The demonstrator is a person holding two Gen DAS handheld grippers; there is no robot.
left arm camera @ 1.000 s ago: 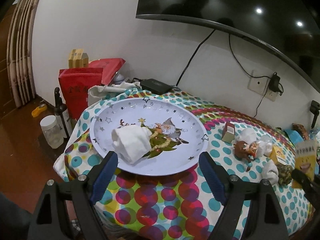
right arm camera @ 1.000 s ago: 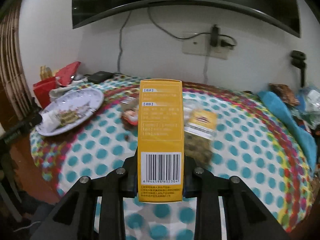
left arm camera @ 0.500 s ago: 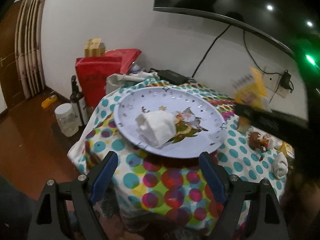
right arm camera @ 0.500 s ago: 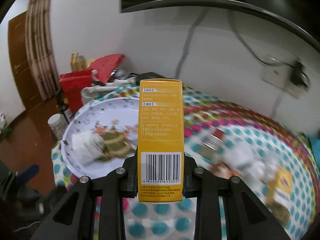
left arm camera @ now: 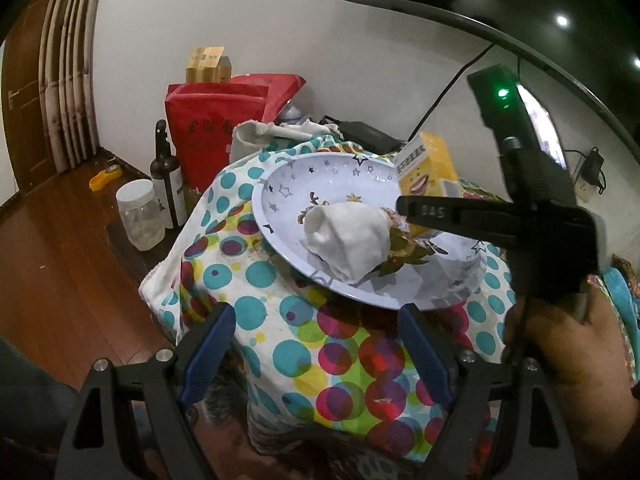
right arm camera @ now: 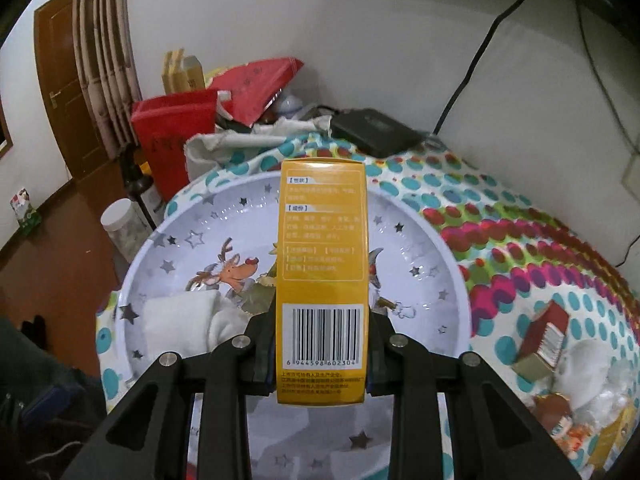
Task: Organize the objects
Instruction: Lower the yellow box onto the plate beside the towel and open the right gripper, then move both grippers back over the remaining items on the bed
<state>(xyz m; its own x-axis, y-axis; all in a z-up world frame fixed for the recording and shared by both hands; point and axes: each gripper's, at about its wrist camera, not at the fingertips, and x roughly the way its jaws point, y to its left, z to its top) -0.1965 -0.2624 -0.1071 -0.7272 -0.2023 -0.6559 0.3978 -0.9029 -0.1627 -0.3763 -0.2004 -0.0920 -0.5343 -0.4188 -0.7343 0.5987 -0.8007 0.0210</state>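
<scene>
A white Christmas plate (left arm camera: 280, 200) (right arm camera: 440, 248) with stars and a reindeer sits on the dotted tablecloth at the table's left end. A white folded cloth (left arm camera: 348, 236) (right arm camera: 180, 320) lies in it. My right gripper (right arm camera: 322, 352) is shut on a yellow box (right arm camera: 322, 272) and holds it over the plate; the box (left arm camera: 428, 164) and that gripper (left arm camera: 412, 210) also show in the left wrist view. My left gripper (left arm camera: 316, 344) is open and empty, in front of the plate's near rim.
A red bag (left arm camera: 208, 128), a dark bottle (left arm camera: 164, 168) and a clear jar (left arm camera: 140, 216) stand left of the table. A black device (right arm camera: 376, 132) lies by the wall. A small red box (right arm camera: 544, 336), a figurine (right arm camera: 560, 420) and other items lie at right.
My right gripper has carried the yellow box leftward from the table's middle to above the plate. My left gripper has drawn back and turned a little left.
</scene>
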